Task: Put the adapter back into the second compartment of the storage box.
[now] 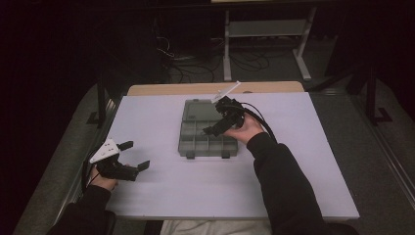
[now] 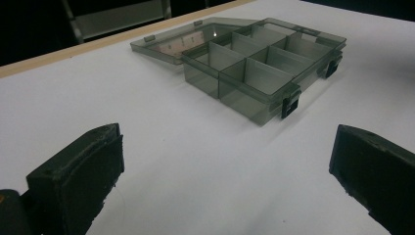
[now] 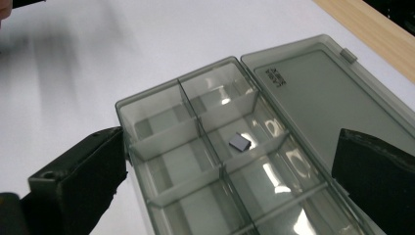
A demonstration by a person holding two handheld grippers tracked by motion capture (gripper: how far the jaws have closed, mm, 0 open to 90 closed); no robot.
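Box [image 1: 208, 129] of smoky clear plastic is the thing in work; it lies in the middle of the high view on the white table [image 1: 303, 161], with its lid [image 3: 318, 98] opened flat behind it.

Nearest to the person, at the lower left of the high view, the left gripper [image 1: 133, 156] rests low over the table with jaws wide apart and holds nothing. Farther, the right gripper [image 1: 211, 128] hangs over the box, its jaws also apart and empty, one at each lower corner of the right gripper view.

Between them, in a middle compartment, lies a small grey chip [image 3: 240, 142]. I judge the step is reaching into the box for this chip. The next move calls for lowering the jaws inside the thin dividers and closing on the flat piece with care, because it is small and may slip
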